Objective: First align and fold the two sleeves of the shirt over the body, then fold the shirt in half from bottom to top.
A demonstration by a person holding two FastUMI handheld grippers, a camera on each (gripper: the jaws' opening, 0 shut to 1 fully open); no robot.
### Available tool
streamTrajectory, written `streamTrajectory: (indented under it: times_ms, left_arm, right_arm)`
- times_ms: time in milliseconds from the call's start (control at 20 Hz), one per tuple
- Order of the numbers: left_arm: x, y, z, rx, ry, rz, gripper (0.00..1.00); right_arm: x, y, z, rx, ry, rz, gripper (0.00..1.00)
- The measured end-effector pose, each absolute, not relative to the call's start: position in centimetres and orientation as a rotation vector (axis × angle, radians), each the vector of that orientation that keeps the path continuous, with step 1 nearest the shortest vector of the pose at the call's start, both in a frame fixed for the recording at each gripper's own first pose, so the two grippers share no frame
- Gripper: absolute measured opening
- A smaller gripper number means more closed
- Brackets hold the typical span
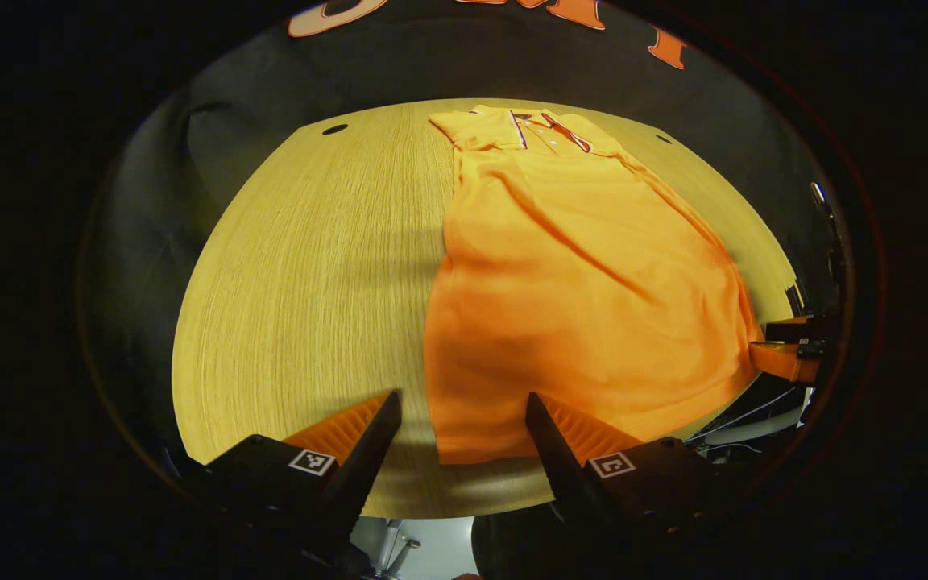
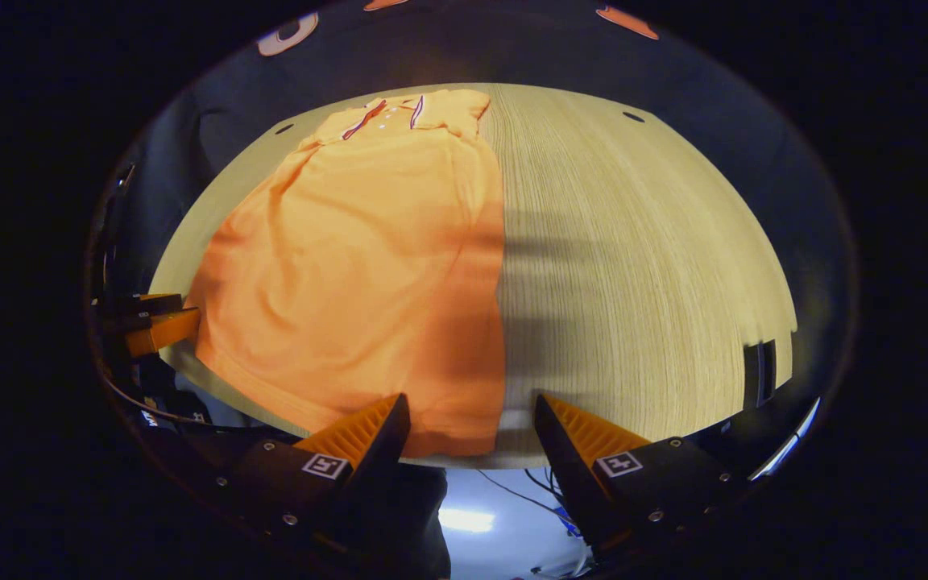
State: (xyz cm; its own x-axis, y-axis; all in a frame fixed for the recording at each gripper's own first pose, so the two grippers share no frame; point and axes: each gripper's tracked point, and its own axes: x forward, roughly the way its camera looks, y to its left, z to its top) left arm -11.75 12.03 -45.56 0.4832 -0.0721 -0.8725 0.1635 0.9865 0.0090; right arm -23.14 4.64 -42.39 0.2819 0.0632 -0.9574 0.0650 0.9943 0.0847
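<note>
Left gripper [image 1: 464,419] held low at shirt [image 1: 577,282] hem corner, jaws spread wide, nothing gripped. Right gripper [image 2: 470,423] likewise posed at opposite hem corner, jaws wide, empty. Shirt laid flat on table [image 1: 311,282].

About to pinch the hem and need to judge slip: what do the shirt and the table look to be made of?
Shirt: looks like a soft knit, probably cotton or a blend, matte; it lies in loose creases and has a collar with a buttoned front. Table: wood grain in fine straight lines with a smooth, faintly shiny finish, possibly laminate rather than solid wood. The cloth could slide on it.
</note>
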Motion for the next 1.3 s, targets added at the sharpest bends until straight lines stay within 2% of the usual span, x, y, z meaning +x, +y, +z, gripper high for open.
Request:
streamTrajectory:
  times_ms: [100, 150, 200, 250, 300, 350, 500, 550, 650, 700, 800, 1300]
  left_arm:
    - [-11.9, 11.0, -45.5, 0.101, 1.05, -0.167, 0.93]
    - [-11.8, 10.3, -45.5, 0.106, 1.047, -0.19, 0.76]
    - [-11.7, 9.3, -45.5, 0.098, 1.043, -0.21, 0.67]
    - [-11.8, 8.9, -45.3, 0.085, 1.037, -0.198, 0.47]
    - [-11.5, 8.6, -45.7, 0.093, 1.043, -0.193, 0.28]
    - [-11.6, 8.2, -45.3, 0.082, 1.041, -0.206, 0.08]
    - [-11.5, 7.4, -44.9, 0.022, 1.048, -0.222, 0.08]
    - [-11.1, 7.2, -44.3, -0.01, 1.039, -0.227, 0.09]
    - [-10.3, 7.9, -42.4, -0.097, 1.002, -0.195, 0.07]
    - [-9.9, 7.9, -42.6, -0.137, 1.016, -0.184, 0.01]
    - [-9.3, 8.2, -42.1, -0.117, 0.995, -0.177, 0.01]
    - [-6.5, 7.1, -35.3, -0.16, 0.856, -0.188, 0.01]
  right_arm:
    - [-22.9, 4.9, -42.5, 0.124, 1.292, -0.018, 0.83]
    - [-22.7, 4.8, -42.5, 0.138, 1.294, -0.039, 0.66]
    - [-22.7, 4.4, -42.5, 0.168, 1.292, -0.075, 0.55]
    - [-22.3, 4.5, -42.4, 0.224, 1.298, -0.088, 0.22]
    - [-22.3, 4.9, -42.4, 0.273, 1.312, -0.055, 0.14]
    - [-22.4, 5.2, -42.4, 0.332, 1.316, -0.056, 0.16]
    - [-22.6, 4.5, -42.8, 0.418, 1.329, -0.111, 0.15]
    - [-22.6, 4.8, -41.7, 0.417, 1.322, -0.087, 0.1]
    - [-21.3, 6.3, -40.9, 0.411, 1.282, -0.015, 0.11]
    - [-20.4, 6.8, -40.4, 0.425, 1.25, 0.011, 0.11]
    - [-19.4, 7.0, -38.9, 0.456, 1.211, 0.042, 0.11]
    - [-15.2, 4.6, -34.4, 0.572, 1.002, 0.063, 0.09]
